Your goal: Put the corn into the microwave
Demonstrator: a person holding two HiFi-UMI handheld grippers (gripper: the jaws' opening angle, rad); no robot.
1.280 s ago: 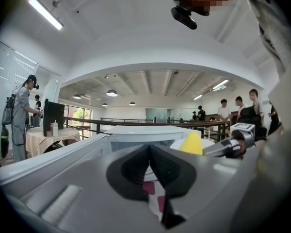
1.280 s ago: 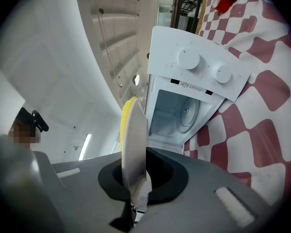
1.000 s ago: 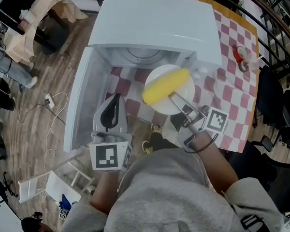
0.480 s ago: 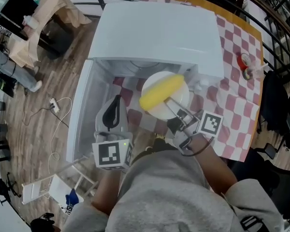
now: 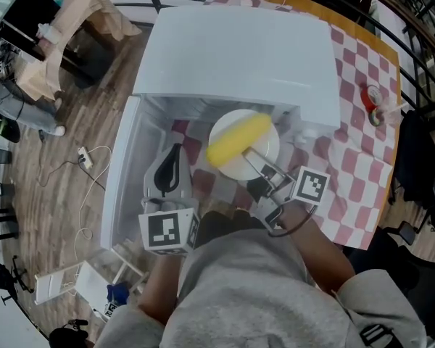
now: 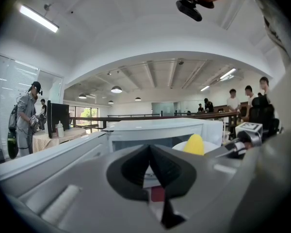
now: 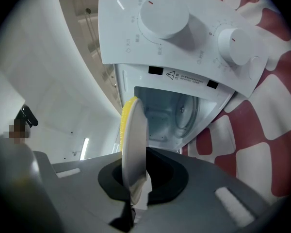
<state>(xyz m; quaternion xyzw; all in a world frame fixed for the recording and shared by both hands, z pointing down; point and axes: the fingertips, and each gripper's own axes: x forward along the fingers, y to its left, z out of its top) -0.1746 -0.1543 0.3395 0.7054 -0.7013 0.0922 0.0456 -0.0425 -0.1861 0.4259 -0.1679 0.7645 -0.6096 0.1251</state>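
Note:
The yellow corn (image 5: 238, 138) lies on a white plate (image 5: 267, 153), and my right gripper (image 5: 251, 156) is shut on the plate's near rim. The plate hangs just in front of the open cavity of the white microwave (image 5: 239, 49). In the right gripper view the plate (image 7: 133, 144) shows edge-on between the pads, with the corn (image 7: 127, 113) behind it and the cavity (image 7: 172, 115) ahead. My left gripper (image 5: 172, 158) is shut and empty, beside the open door (image 5: 119, 172). From the left gripper view the corn (image 6: 194, 144) shows to the right.
The microwave stands on a red-and-white checked cloth (image 5: 362, 143), with a small red item (image 5: 375, 96) at the far right. Its two knobs (image 7: 164, 16) sit on the control panel. A white cable (image 5: 80, 172) lies on the wooden floor. People stand far off (image 6: 233, 101).
The right gripper has carried the plate with the corn closer to the microwave's opening and a little lower. The left gripper has shifted slightly forward along the door.

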